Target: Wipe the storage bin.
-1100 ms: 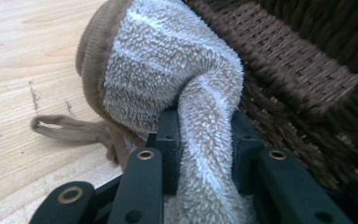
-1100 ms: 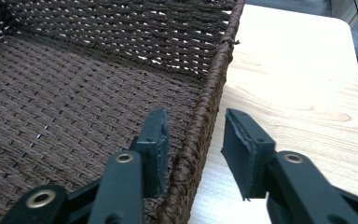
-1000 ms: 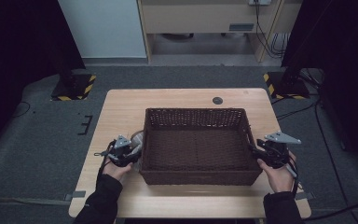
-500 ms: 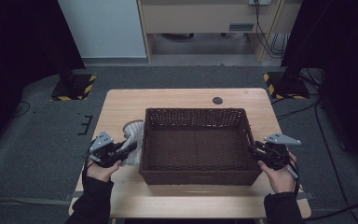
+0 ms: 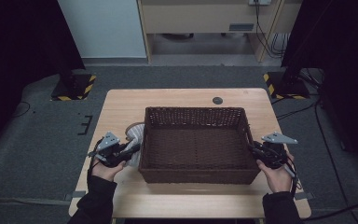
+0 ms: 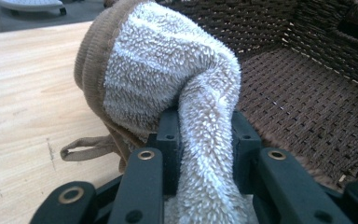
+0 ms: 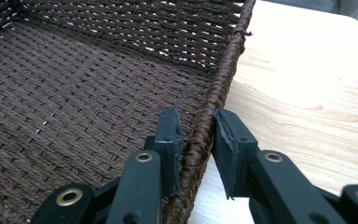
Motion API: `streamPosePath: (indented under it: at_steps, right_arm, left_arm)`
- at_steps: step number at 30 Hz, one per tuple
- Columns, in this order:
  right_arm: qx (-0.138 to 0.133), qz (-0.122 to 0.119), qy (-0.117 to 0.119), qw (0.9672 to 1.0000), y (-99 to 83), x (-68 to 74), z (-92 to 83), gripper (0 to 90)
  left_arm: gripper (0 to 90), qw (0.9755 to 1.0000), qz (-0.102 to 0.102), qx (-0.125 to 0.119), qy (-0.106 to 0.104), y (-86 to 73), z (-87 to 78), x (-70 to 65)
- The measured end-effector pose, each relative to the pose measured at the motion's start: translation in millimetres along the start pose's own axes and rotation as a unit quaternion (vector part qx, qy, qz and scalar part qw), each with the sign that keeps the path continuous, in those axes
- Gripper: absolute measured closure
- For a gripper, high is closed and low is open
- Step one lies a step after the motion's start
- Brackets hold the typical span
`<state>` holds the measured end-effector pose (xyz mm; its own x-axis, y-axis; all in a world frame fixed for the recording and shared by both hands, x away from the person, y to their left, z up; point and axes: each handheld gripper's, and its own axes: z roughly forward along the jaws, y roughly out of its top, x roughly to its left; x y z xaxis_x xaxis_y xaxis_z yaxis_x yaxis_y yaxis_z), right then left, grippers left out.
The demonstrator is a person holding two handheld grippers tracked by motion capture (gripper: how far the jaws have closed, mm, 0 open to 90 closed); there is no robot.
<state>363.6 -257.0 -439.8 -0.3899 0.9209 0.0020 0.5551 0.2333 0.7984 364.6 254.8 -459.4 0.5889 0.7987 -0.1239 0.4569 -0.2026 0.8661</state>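
Gripping the fleecy cloth (image 6: 168, 88), the left hand-held gripper (image 5: 123, 154) should lift it over the wicker basket's (image 5: 242, 122) left wall; the right hand-held gripper (image 7: 196, 135), just closed onto the right rim, steadies it on the table (image 5: 121, 107).

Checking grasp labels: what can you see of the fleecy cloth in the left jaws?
The cloth is a pale grey-white fleecy piece with a tan ribbed edge and a thin tan loop hanging near the table. It looks soft and bunched, folded over itself. The left gripper is shut on a fold of it, holding it beside the left wall of the brown woven basket.
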Motion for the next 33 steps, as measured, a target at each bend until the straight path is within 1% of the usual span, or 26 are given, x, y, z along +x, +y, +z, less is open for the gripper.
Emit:
streamPosePath:
  at_steps: [5, 7, 8, 11, 16, 19, 21, 23, 24, 26, 29, 31, 32, 33]
  right_arm:
    - [-0.003, -0.005, 0.0, 1.0, -1.0, -0.1, -0.1, 70.8]
    - [-0.004, -0.005, 0.0, 1.0, -1.2, -0.2, -0.2, 70.6]
    - [-0.004, -0.004, 0.0, 1.0, -1.3, 0.0, -0.2, 70.6]
    - [-0.003, -0.007, 0.001, 1.0, -1.2, -0.2, -0.2, 70.4]
    - [-0.005, -0.005, 0.001, 1.0, -1.4, -0.2, 0.1, 70.0]
    - [-0.004, -0.005, 0.002, 1.0, -1.4, -0.2, 0.0, 69.4]
    - [-0.005, -0.004, -0.001, 1.0, -1.6, -0.6, 0.1, 67.5]
    - [-0.005, -0.002, -0.001, 1.0, -1.5, -1.1, -0.6, 65.2]
    - [-0.006, -0.002, -0.002, 1.0, -1.4, -1.5, -0.8, 64.2]
    - [-0.007, -0.003, -0.003, 1.0, -1.5, -1.6, -1.3, 62.1]
    - [-0.011, -0.002, -0.001, 0.9999, -0.5, -1.8, -3.4, 59.5]
    - [-0.016, -0.006, 0.003, 0.9998, 0.6, -1.7, -6.1, 58.9]
    - [-0.017, -0.004, 0.004, 0.9998, 1.2, -0.6, -7.4, 58.8]
    - [-0.018, -0.008, 0.005, 0.9998, 1.5, -0.2, -8.3, 58.8]
  left_arm:
    - [70.0, 0.9996, 0.013, 0.026, 0.004, -9.9, 9.4, -1.4]
    - [70.0, 0.9994, 0.013, 0.033, 0.002, -12.8, 12.4, -0.8]
    - [70.0, 0.9991, 0.015, 0.041, 0.001, -14.8, 14.8, -0.7]
    - [70.0, 0.9981, 0.018, 0.058, 0.005, -20.3, 22.6, -0.6]
    - [70.0, 0.997, 0.017, 0.075, 0.004, -25.2, 30.3, 2.2]
    - [69.8, 0.9974, 0.011, 0.071, 0.005, -25.7, 29.5, 2.7]
    - [69.8, 0.9977, 0.006, 0.068, 0.006, -25.0, 27.1, 3.5]
    - [69.6, 0.9985, -0.005, 0.054, 0.007, -21.8, 21.5, 4.6]
    - [69.6, 0.9987, -0.005, 0.05, 0.007, -19.2, 17.0, 5.2]
    - [69.6, 0.9996, -0.01, 0.026, 0.006, -13.4, 7.0, 4.5]
    - [69.5, 0.9999, -0.012, -0.003, 0.001, -3.9, -8.0, 2.2]
    - [69.5, 0.9998, -0.012, -0.014, -0.003, -0.2, -16.2, 0.2]
    - [69.5, 0.9997, -0.014, -0.019, -0.006, 0.2, -19.5, -1.4]
    - [69.5, 0.9997, -0.013, -0.019, -0.009, -0.2, -22.3, -3.1]
